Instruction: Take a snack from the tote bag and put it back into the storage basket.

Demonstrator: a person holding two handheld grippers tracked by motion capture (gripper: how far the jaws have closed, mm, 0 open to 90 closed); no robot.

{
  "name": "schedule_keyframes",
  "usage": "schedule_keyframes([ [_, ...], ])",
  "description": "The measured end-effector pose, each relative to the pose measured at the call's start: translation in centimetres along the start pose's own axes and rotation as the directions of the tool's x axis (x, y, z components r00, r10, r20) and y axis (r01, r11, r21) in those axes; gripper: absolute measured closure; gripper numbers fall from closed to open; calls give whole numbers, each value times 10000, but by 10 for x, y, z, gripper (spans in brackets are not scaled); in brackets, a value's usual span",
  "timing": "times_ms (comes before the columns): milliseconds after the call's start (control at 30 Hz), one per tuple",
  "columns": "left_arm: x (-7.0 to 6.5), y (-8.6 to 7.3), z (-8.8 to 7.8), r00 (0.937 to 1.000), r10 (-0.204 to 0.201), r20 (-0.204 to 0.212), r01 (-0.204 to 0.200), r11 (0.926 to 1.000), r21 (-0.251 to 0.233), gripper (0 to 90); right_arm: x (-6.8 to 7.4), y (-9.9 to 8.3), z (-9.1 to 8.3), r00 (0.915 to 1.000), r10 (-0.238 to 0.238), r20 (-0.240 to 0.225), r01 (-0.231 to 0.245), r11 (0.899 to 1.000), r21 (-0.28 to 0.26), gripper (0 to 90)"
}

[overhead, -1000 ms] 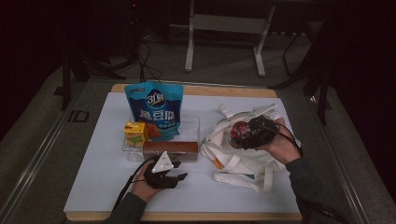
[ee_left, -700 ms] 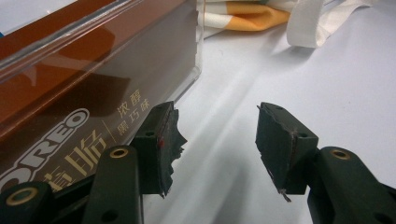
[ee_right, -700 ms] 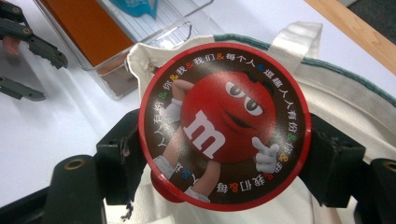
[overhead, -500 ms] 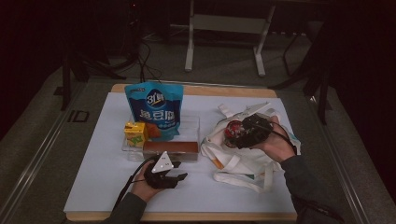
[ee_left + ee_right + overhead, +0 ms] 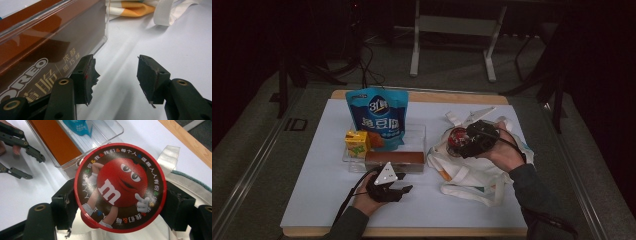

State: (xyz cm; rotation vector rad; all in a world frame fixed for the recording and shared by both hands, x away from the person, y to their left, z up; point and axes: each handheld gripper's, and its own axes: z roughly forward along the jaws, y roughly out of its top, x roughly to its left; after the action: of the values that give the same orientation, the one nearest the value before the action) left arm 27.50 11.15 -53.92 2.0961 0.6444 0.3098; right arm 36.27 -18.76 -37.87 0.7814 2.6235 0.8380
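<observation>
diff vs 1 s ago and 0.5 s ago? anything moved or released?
Barely any change. The right gripper, shut on the red M&M's tub, drifted slightly over the tote bag; no release. The left gripper stayed on the table with its jaws open and nothing between them, beside the Oreo box. Blue pouch and juice carton unchanged.

My right tongs are matt black plastic with brass-coloured rivets, and their worn, ragged rubber pads press the rim of a candy tub whose printed lid is smooth and glossy. Under it lies a tote bag of soft off-white cloth. My left tongs have the same frayed pads. The tray is clear, shiny plastic; the brown cookie box looks like glossy card. The table cover is matt white, edged with wood.
</observation>
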Motion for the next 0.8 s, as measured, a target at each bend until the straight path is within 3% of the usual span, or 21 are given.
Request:
schedule_keyframes([
  [800,0,0,0,10000,-23,2,23,10000,-12,476,7,18,2,9996,-164,-222,156,9992,-364,252],
])
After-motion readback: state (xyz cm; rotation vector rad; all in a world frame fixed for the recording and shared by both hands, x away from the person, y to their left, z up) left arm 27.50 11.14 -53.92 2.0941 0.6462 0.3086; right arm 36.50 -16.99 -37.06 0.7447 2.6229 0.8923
